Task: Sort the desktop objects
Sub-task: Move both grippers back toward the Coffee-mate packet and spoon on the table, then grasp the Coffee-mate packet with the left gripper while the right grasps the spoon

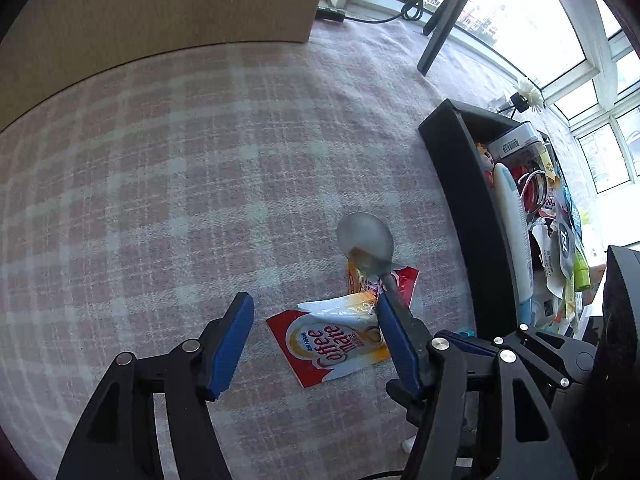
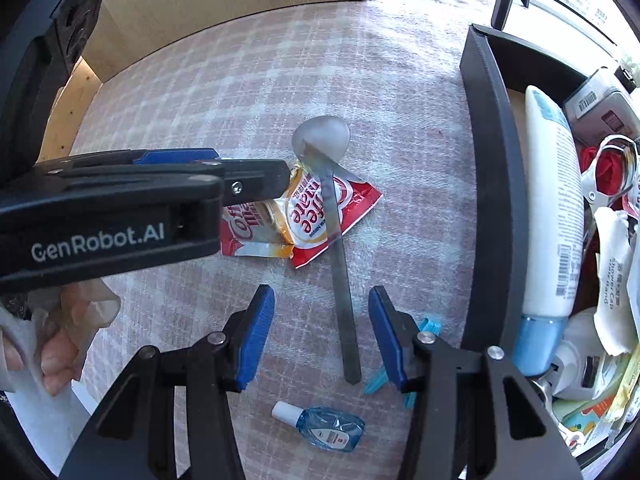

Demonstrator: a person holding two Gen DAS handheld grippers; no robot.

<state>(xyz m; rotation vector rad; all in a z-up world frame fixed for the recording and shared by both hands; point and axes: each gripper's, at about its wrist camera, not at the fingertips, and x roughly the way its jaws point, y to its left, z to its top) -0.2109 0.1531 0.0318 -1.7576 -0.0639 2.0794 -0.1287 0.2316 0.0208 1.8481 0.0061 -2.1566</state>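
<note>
Left gripper (image 1: 314, 316): hanging open over the creamer packets (image 1: 336, 340).
Right gripper (image 2: 322, 312): fingers gaping (nothing gripped) astride the spoon (image 2: 340, 256) handle.

Home setting, likely a sunroom or enclosed balcony. Tabletop (image 1: 200, 168) covered in a pink-and-white plaid cloth. Big windows (image 1: 532, 28) along the far side, white frames, apartment blocks outside in bright daylight. Household clutter: black bin (image 2: 492, 184) packed with a lotion tube (image 2: 554, 200), packets and toiletries; coffee creamer sachets (image 1: 336, 340), a spoon (image 2: 338, 248) and a small blue bottle (image 2: 332, 432) loose on the cloth. Cardboard box (image 1: 160, 4) at the back.
</note>
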